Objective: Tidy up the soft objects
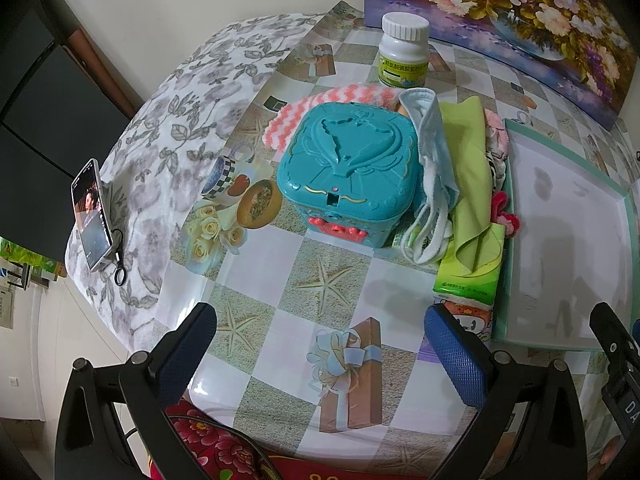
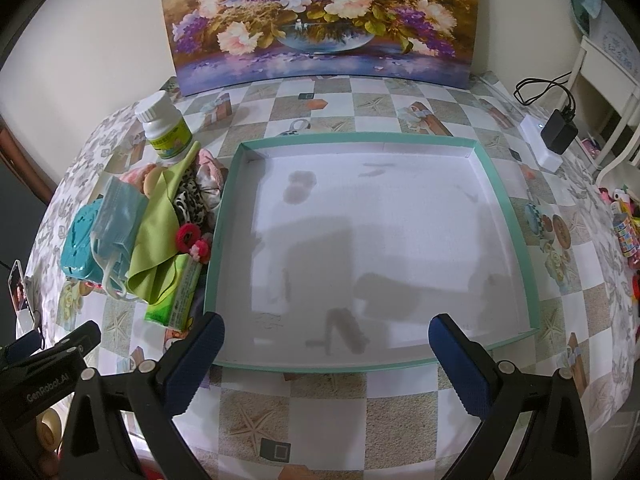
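Soft pile: a face mask, a green cloth, a patterned scrunchie, a red hair tie and a pink striped cloth lie heaped on the table, between the teal toy box and the left wall of the tray.
Mask: draped over the right edge of the toy box, its long axis running from the back of the table towards the front edge, its ear loops hanging at the front end.
Green cloth: lies alongside the mask on the same axis, its front end spilling onto a tissue pack.
Tissue pack: long axis front to back, just beside the tray's left wall.
Pink striped cloth: behind the toy box, partly hidden by it.
Bottle: a white pill bottle stands upright behind the pile, near the flower painting at the back edge.
Tray: shallow, white inside, nothing in it.
Phone: a phone is propped at the table's far left edge.
Left gripper: fingers spread apart, nothing between them, above the table's front edge facing the toy box.
Right gripper: fingers spread apart, nothing between them, over the tray's front wall.
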A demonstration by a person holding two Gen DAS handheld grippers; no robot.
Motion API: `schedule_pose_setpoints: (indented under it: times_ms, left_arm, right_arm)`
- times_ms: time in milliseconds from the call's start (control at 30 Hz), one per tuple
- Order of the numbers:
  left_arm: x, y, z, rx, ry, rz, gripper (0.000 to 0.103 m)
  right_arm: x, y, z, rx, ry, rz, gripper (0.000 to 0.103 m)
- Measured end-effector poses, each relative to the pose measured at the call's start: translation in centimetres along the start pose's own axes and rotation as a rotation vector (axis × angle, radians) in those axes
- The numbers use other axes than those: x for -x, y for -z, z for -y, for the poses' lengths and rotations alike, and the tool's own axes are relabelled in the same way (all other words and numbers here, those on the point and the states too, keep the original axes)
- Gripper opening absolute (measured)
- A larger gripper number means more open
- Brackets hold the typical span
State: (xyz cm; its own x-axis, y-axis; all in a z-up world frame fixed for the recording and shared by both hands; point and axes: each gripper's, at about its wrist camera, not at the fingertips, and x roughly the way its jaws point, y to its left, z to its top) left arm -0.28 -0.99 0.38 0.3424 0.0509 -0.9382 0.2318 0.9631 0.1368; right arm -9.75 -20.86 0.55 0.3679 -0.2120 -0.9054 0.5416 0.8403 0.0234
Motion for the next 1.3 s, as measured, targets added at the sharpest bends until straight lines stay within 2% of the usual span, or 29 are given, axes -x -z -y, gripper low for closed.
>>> schedule_pose_setpoints:
  times_ms: [500,700,867,1133,1300]
  left_arm:
    - [-0.3,-0.5,-0.8,0.046,0.034,-0.003,0.103]
    - [-1.1,-1.0,-2.6,0.167,0.116,-0.006,0.103]
    - [-2.2,-1.1,-3.5,0.239,0.186,-0.031,0.103]
    - [-3.0,-1.5,-4.4,0.303,0.196,-0.039,0.103]
    - [-1.2,-2.4,-5.3,0.315,0.209,0.04,0.103]
  right_arm:
    - [0.0,0.1,-0.5,0.025,-0.013,-0.002,0.103]
    - [0.0,-0.2,-2.4,0.081,-0.134,0.007,0.103]
    - [-0.8,-0.2,-5.0,0.163,-0.184,0.003,0.103]
    - [-1.7,0.1,-8.8,0.297,-0.218,0.013,0.098]
    - [-1.6,-0.4,-9.6,0.31,-0.254,0.033,0.09]
